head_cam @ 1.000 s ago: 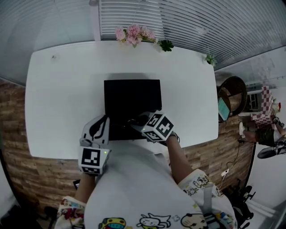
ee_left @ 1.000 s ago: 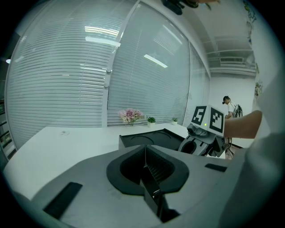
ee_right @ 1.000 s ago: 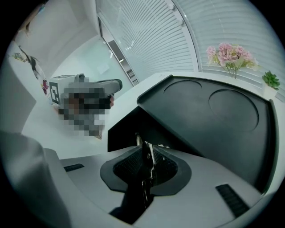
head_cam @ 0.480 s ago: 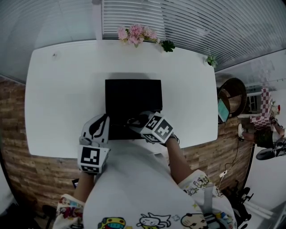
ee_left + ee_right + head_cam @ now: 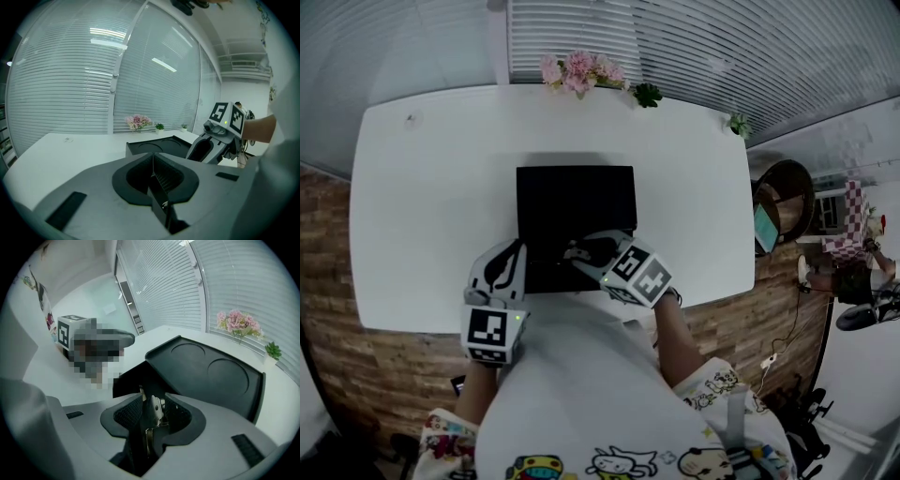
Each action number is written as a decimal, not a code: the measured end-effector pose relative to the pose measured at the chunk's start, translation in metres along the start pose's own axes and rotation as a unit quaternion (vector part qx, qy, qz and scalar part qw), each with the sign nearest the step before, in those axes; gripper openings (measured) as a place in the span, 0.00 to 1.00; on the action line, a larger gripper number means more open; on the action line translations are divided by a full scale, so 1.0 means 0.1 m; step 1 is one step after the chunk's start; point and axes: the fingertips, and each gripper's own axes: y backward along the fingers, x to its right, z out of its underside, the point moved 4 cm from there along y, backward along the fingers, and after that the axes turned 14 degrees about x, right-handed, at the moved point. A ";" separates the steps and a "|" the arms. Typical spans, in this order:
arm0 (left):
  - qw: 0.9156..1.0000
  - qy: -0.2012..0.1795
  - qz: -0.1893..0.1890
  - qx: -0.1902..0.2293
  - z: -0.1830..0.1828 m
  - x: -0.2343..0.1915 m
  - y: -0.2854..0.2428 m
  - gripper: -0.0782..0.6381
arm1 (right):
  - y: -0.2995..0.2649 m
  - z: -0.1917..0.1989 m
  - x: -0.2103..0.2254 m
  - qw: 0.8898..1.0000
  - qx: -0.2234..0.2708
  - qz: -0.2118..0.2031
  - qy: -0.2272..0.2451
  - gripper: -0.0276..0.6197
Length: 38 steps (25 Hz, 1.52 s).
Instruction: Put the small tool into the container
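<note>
Versus a second ago, the right gripper (image 5: 579, 253) sits slightly further right and closer to the person, and its jaws are now apart. The left gripper (image 5: 153, 164) hasn't moved, parked at the table's near edge just left of the tray; its jaws are together with nothing between them. The tool (image 5: 153, 411), a small metal piece, stands upright between the right jaws with a gap showing at each pad, so it is not clamped. Can't tell what it rests on. It sits at the near edge of the tray (image 5: 577, 202), right at the near corner in the right gripper view. The tray is black, rectangular and low-walled, with two round recesses in its floor. It lies mid-table on a white table (image 5: 431, 206) with rounded corners. Pink flowers (image 5: 577, 70) and a small green plant (image 5: 649, 94) stand at the far edge, against white blinds (image 5: 675, 37). There is brown plank-look surface at both sides below the table, and a dark round stool (image 5: 787, 192) off to the right.
</note>
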 end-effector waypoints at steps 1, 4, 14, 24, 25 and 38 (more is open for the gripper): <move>1.000 0.000 0.000 0.001 -0.01 0.01 0.00 0.12 | 0.02 -0.02 0.00 1.000 0.003 0.002 0.005 0.25; 1.000 -0.002 0.000 0.004 -0.03 0.02 0.01 0.12 | 0.10 -0.09 -0.01 1.000 0.016 0.011 0.016 0.25; 1.000 -0.016 -0.007 0.023 -0.15 0.01 0.09 0.12 | 0.37 -0.38 -0.01 0.991 0.076 0.070 0.082 0.25; 0.998 -0.027 -0.014 0.048 -0.30 0.02 0.16 0.12 | 0.67 -0.58 -0.03 0.970 0.140 0.146 0.132 0.25; 0.998 -0.029 -0.014 0.050 -0.32 0.02 0.17 0.12 | 0.71 -0.60 -0.04 0.967 0.152 0.153 0.133 0.25; 0.996 -0.042 -0.015 0.075 -0.50 0.11 0.21 0.12 | 1.05 -0.83 -0.21 0.927 0.319 0.177 0.088 0.16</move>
